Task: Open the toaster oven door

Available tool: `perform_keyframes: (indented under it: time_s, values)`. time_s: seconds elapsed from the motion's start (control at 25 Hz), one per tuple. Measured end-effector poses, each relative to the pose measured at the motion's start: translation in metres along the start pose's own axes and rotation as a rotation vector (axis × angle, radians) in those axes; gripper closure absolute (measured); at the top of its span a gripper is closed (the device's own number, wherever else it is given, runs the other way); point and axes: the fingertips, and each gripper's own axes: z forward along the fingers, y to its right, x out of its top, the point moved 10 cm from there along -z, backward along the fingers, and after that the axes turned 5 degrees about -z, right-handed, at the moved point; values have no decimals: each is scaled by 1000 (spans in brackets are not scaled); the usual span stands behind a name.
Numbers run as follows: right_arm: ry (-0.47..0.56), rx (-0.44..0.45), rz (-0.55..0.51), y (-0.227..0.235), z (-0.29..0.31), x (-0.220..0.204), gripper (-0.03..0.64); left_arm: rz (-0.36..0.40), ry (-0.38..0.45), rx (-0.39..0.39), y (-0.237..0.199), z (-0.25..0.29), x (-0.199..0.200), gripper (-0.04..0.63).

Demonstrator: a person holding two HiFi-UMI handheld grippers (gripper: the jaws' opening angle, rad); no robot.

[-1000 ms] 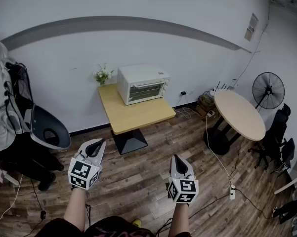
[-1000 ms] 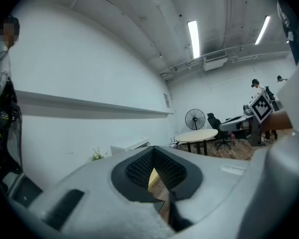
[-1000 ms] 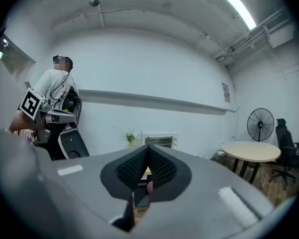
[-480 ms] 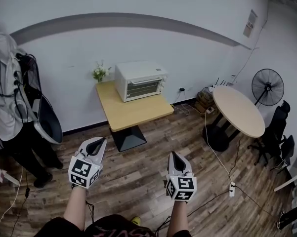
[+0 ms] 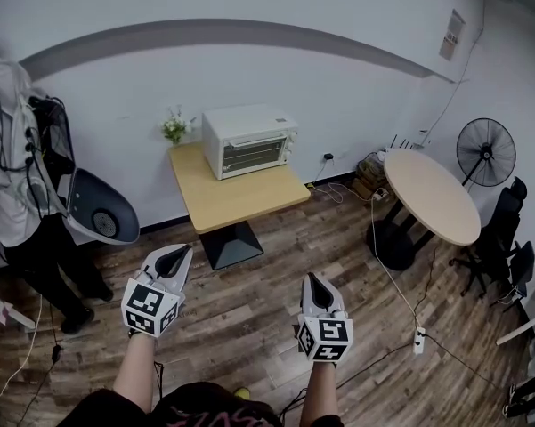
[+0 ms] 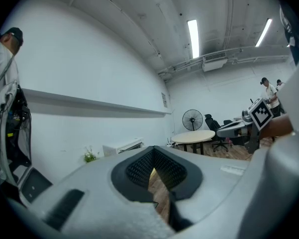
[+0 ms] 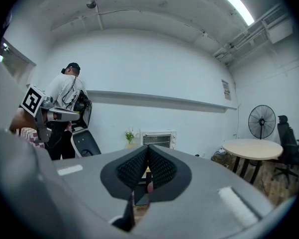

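Note:
A white toaster oven (image 5: 248, 140) with its glass door closed stands at the back of a square wooden table (image 5: 236, 205) against the wall. It also shows far off as the toaster oven (image 7: 158, 139) past the right jaws and the toaster oven (image 6: 122, 146) past the left ones. My left gripper (image 5: 176, 255) and right gripper (image 5: 315, 286) are both shut and hold nothing. They hover over the wooden floor, well short of the table, pointing toward it.
A person (image 5: 13, 176) with a backpack stands at the left beside a grey scoop chair (image 5: 100, 217). A small plant (image 5: 174, 129) sits on the table's back left corner. A round table (image 5: 431, 194), a floor fan (image 5: 487, 158), office chairs and floor cables (image 5: 393, 283) lie to the right.
The view has drifted closer to the table and slightly right, so the oven sits a bit lower left in frame. Both grippers stayed shut. The person at the left shifted position.

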Motion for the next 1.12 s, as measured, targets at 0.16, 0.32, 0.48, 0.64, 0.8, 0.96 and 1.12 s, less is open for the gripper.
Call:
perform_keyframes:
  time_s: [0.16,0.32,0.48,0.64,0.8,0.96,1.12]
  values:
    - [-7,20,5,20,5,-10,606,0,6,11,12,15,0,594]
    - [-15,48,-9,36,14,-15,606,-21,12,25,21,29,-5,594]
    - [-17,62,-4,53,25,-18,605,-14,-2,17,29,49,-9,594]
    - [-19,62,-5,69,38,-22,604,-8,-11,-4,32,75,-12,594]
    - [-40,61,-3,83,59,-31,606,1,-24,-25,29,107,-17,594]
    - [-62,58,-16,96,90,-35,606,-6,-32,-37,14,143,-21,594]
    - [-72,39,-14,114,128,-33,605,-20,-37,-56,-7,187,-23,594]
